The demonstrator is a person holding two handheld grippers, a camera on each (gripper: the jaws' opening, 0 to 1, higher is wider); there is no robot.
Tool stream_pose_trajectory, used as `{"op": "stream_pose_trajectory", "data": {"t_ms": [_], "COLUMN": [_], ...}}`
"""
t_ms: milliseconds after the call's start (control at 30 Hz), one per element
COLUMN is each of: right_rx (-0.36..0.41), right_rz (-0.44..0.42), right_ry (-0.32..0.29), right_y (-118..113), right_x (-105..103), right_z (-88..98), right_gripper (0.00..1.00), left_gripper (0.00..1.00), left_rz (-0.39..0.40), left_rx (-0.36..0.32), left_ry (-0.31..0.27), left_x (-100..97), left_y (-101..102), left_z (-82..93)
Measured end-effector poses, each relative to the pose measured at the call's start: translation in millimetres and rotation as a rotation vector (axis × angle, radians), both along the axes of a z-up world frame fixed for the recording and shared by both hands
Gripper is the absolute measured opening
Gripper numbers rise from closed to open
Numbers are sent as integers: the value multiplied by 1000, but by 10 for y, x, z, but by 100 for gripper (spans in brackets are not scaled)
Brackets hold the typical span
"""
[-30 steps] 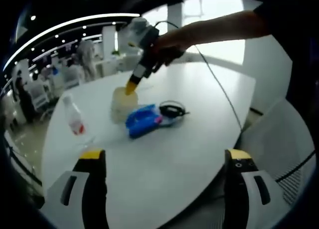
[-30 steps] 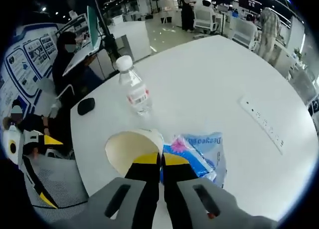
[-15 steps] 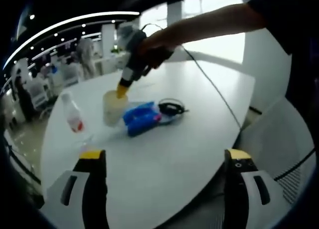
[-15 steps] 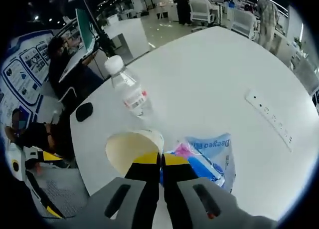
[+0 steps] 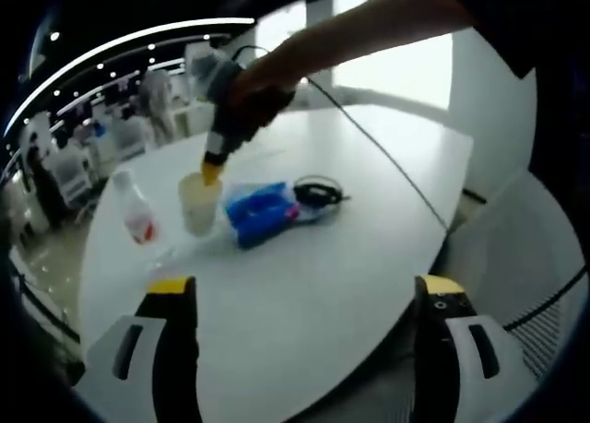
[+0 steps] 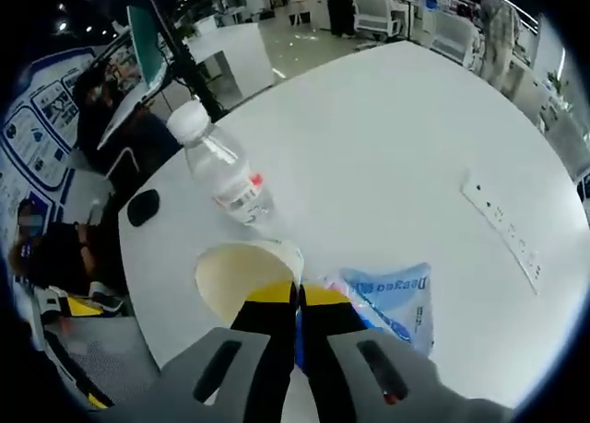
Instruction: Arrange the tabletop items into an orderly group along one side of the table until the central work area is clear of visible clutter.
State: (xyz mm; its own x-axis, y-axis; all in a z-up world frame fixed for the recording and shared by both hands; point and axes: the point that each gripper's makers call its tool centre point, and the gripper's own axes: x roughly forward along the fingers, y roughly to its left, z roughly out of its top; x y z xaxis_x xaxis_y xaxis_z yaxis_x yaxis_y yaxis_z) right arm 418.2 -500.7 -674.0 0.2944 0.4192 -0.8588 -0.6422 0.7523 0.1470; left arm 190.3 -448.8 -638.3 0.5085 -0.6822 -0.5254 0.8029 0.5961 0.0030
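Right tongs (image 6: 297, 299) on upright cup (image 6: 247, 274) rim, mouth upward

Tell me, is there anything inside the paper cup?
The paper cup looks empty: the right gripper view shows its bare cream inside. The right gripper is pinching the rim and covers a bit of the inside, so that part stays hidden.

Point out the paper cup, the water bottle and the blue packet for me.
paper cup (image 6: 230, 277), right gripper view, on its inner wall.
water bottle (image 6: 224, 181), right gripper view, on its clear body above the label.
blue packet (image 5: 262, 214), left gripper view, on its blue top face.
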Motion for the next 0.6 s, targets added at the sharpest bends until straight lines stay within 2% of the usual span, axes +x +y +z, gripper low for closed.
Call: {"op": "stream_pose_trajectory", "data": {"t_ms": [267, 600], "right_rx": [-18, -3], "right_rz": [-65, -108], "right_ry": [51, 83], "right_y": [-18, 53], "right_x": [99, 86], "right_z": [-206, -311], "right_gripper": [0, 0], "left_gripper": [93, 91], "left_rz": [37, 38], "left_rx": [7, 35], "left_ry": [18, 9], "left_x": [39, 19], "left_y": [55, 69], "left_z": [-30, -56]}}
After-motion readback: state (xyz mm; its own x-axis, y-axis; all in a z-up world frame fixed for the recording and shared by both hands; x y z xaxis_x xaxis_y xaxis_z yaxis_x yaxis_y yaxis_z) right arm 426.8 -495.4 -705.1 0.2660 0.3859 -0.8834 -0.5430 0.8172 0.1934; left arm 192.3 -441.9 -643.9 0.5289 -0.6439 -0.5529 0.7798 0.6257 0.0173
